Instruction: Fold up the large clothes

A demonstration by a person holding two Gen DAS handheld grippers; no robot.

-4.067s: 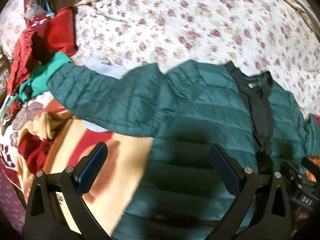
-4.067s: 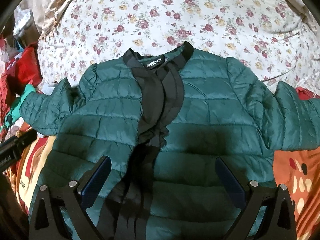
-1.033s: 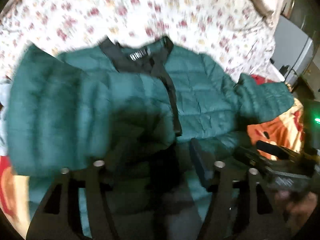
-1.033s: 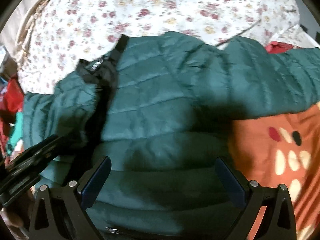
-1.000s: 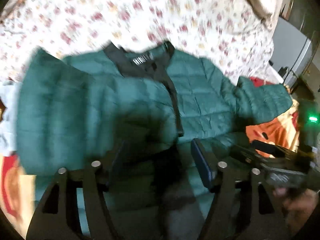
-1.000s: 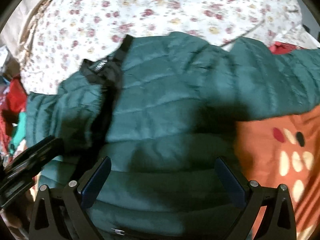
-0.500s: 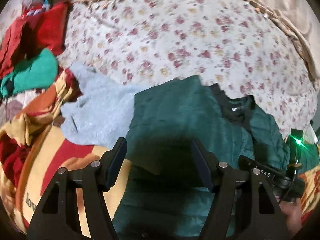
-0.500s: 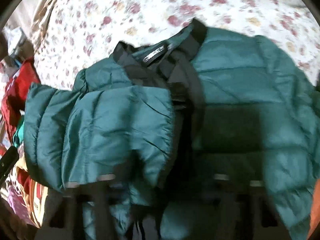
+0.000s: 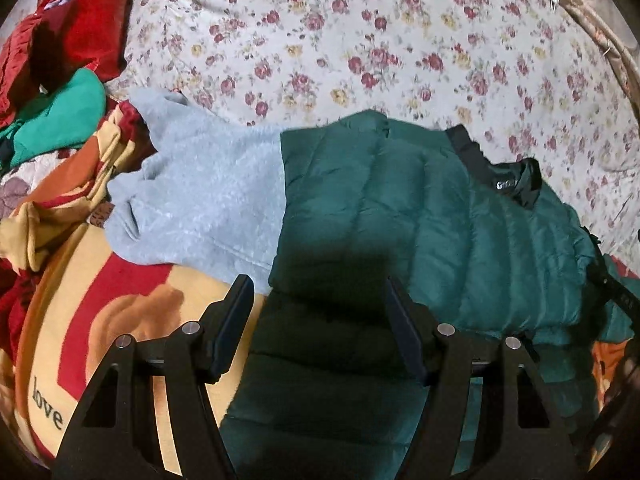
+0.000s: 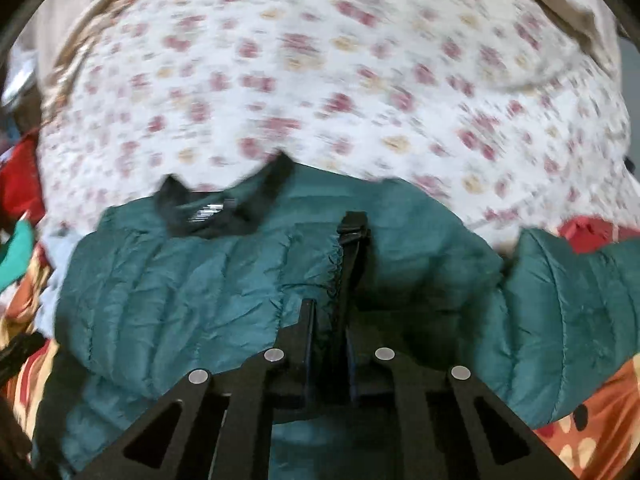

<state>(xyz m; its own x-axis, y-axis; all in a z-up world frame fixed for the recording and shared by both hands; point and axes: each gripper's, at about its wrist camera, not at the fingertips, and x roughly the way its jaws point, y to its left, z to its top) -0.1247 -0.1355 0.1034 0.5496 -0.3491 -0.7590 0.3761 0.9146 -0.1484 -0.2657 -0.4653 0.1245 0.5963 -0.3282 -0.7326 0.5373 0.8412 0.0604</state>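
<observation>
A dark green quilted jacket (image 9: 420, 220) with a black collar lies on the bed, its left sleeve folded across the chest. It also fills the right wrist view (image 10: 192, 288). My left gripper (image 9: 320, 300) is open and empty, just above the jacket's left side. My right gripper (image 10: 328, 320) is shut on the jacket fabric at the folded sleeve's cuff, beside the black front placket (image 10: 352, 240). The jacket's other sleeve (image 10: 568, 304) stretches out to the right.
A floral bedsheet (image 9: 360, 48) covers the bed behind. A pale grey fleece garment (image 9: 200, 200) lies left of the jacket on a red and yellow blanket (image 9: 100, 320). Red and teal clothes (image 9: 60, 80) pile at the far left. An orange patterned blanket (image 10: 592, 420) lies at right.
The left sleeve was folded over the chest. My left gripper let go and drew back to the left. My right gripper moved in and shut on the folded sleeve's cuff.
</observation>
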